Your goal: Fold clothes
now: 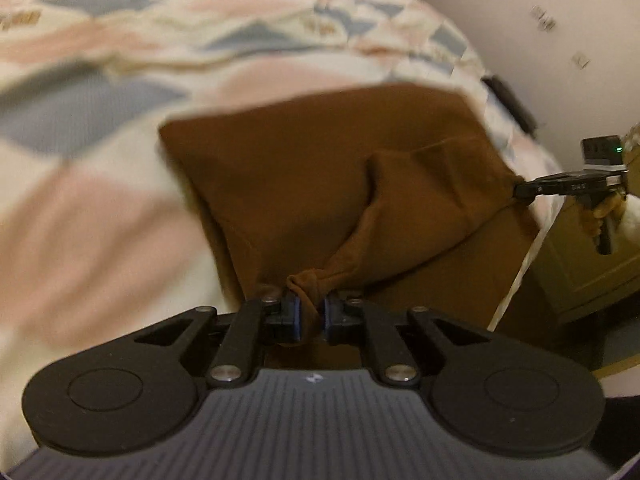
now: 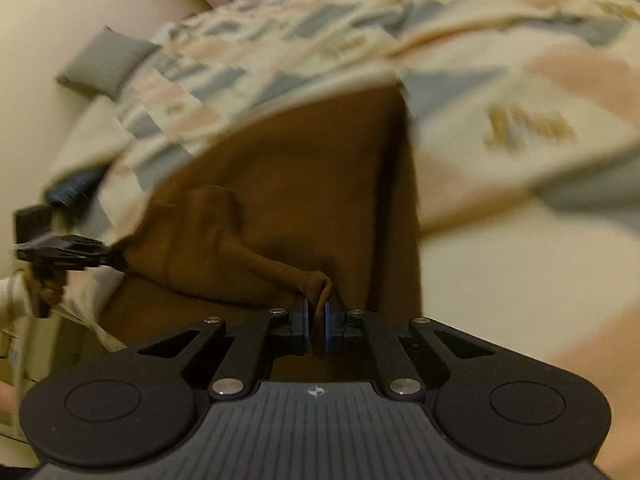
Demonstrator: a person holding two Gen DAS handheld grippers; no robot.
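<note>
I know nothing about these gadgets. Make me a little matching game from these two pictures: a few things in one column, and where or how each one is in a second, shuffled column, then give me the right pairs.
Things:
1. left tongs
2. brown garment
3. patchwork quilt
4. grey pillow

Place or state:
A. lies against the pale wall, at the far end of the bed
B. spread under the garment, in pink, grey and cream patches
C. shut on a bunched bit of brown cloth
D. pinched at two spots, by the left tongs and the right tongs

Pairs: 1-C, 2-D, 3-B, 4-A
</note>
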